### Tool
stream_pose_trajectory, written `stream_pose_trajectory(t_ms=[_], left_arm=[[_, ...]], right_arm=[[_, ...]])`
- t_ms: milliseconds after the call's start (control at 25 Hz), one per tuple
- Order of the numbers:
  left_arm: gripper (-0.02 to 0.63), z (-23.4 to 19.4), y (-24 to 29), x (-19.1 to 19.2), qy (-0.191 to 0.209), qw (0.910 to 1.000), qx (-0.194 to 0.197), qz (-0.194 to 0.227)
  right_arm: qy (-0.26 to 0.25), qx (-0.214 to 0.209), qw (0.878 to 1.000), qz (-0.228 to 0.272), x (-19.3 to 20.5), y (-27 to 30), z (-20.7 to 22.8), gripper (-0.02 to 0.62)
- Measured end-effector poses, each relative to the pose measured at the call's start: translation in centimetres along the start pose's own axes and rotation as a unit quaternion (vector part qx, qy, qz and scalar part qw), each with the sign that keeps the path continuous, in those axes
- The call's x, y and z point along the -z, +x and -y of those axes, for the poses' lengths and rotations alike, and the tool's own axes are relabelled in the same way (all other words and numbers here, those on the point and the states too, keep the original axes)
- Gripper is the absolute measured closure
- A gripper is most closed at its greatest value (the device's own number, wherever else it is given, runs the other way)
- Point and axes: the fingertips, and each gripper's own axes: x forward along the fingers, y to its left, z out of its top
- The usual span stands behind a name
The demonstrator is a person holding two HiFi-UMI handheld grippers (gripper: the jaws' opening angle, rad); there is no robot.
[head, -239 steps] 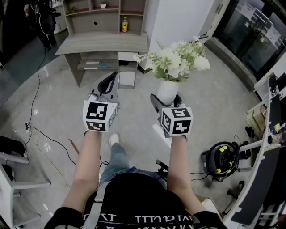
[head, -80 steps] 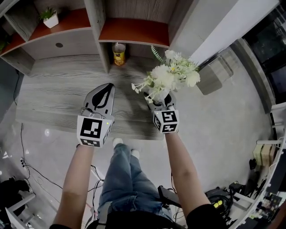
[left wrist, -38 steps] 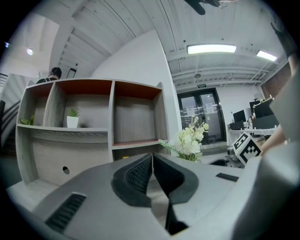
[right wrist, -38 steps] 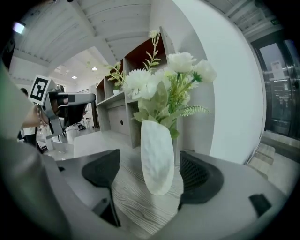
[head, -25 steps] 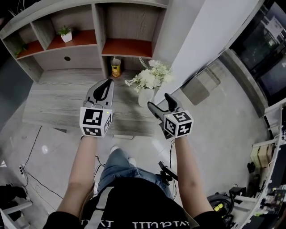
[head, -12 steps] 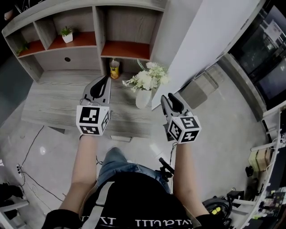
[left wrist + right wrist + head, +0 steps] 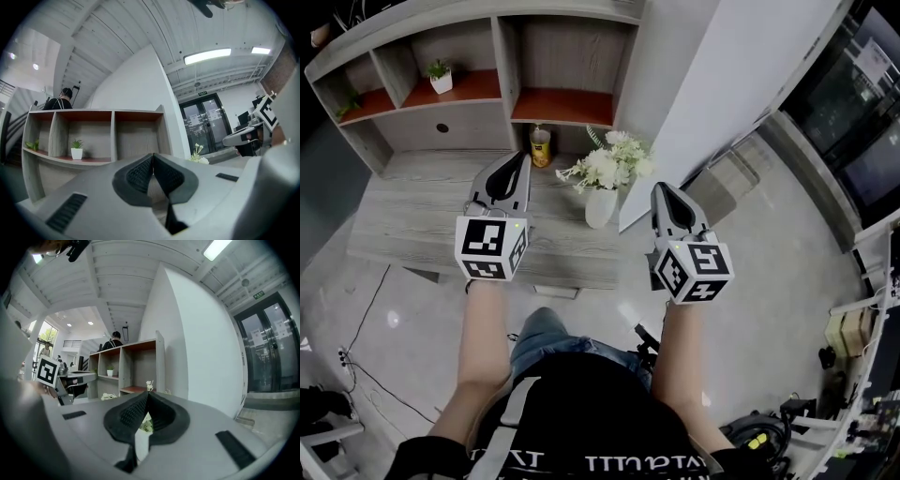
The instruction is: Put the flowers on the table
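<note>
Claws both sit pressed together and empty: your right claw [image 7: 667, 194] just right of the white vase [image 7: 600, 206], your left claw [image 7: 517, 161] left of that vase. Flowers [image 7: 607, 167] stand in the vase on the worktop [image 7: 422, 202], with a yellow can [image 7: 540, 145] behind the vase.

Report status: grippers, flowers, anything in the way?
Left gripper shut, empty. Right gripper shut, empty. Flowers upright in vase on table. Yellow can stands behind, apart.
</note>
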Motion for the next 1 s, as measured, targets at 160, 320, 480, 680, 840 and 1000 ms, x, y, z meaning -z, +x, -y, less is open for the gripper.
stream_pose_trajectory(t_ms=[160,320,480,680,840,1000], left_arm=[[0.595,-0.2,-0.1,-0.5,0.009,0.9999,-0.005,0.007],[0.595,-0.5,-0.2,-1.5,0.013,0.9997,-0.006,0.021],[0.595,-0.5,-0.1,-2.5,0.018,0.9993,-0.005,0.033],[0.595,0.0,0.0,-3.3,0.028,0.9988,0.002,0.04],[0.595,0.3,0.0,-3.7,0.03,0.9986,0.004,0.045],[0.595,0.4,-0.1,-3.9,0.032,0.9984,0.002,0.046]], right_arm=[[-0.022,0.011,0.999,0.024,-1.3,-0.4,-0.1,0.581],[-0.032,0.021,0.998,0.049,-2.4,-0.9,0.1,0.581],[-0.057,0.037,0.996,0.06,-3.4,-1.0,0.3,0.581],[-0.068,0.038,0.995,0.062,-4.2,-1.5,0.2,0.581],[-0.077,0.041,0.994,0.066,-4.5,-1.9,0.3,0.581],[-0.081,0.043,0.994,0.066,-4.5,-2.3,0.4,0.581]])
